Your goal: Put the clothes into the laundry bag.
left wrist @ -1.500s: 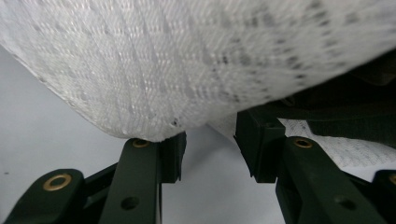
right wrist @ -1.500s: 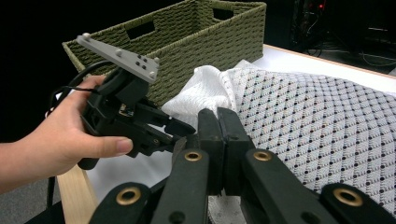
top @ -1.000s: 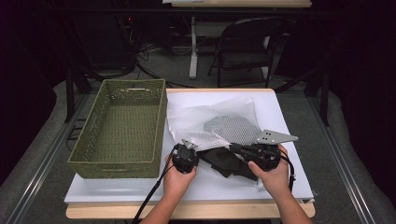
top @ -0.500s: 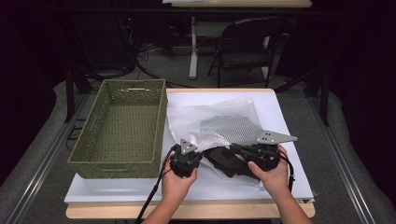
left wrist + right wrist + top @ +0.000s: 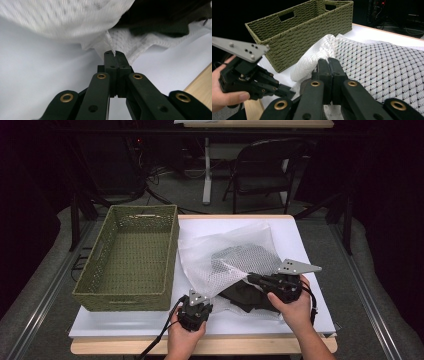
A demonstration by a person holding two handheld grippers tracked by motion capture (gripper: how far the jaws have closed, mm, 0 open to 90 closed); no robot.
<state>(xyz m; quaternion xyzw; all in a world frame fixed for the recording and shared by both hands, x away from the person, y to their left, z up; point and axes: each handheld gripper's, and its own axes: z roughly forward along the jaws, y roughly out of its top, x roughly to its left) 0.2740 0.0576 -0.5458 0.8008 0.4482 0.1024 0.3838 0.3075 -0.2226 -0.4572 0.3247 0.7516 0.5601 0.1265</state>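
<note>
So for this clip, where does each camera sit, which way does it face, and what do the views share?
High view: above the person's side, facing forward and down on the table; both forearms, left claw, right claw.
Left gripper view: on the left claw, shut on the white mesh bag.
Right gripper view: on the right claw, facing the basket.
Shared: bag, dark cloth.

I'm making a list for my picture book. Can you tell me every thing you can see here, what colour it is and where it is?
Basket: one, olive green, woven, on the left of the table.
Mesh bag: one, white, in the table's middle, held at two edges.
Dark cloth: one, black, inside the mesh bag.
Table: one, white top with a wooden edge.
Chair: one, dark, behind the table.
Left gripper: one, black, shut on the mesh bag's edge.
Right gripper: one, black, shut on the mesh bag.
Hands: two, holding the grippers at the near edge.
</note>
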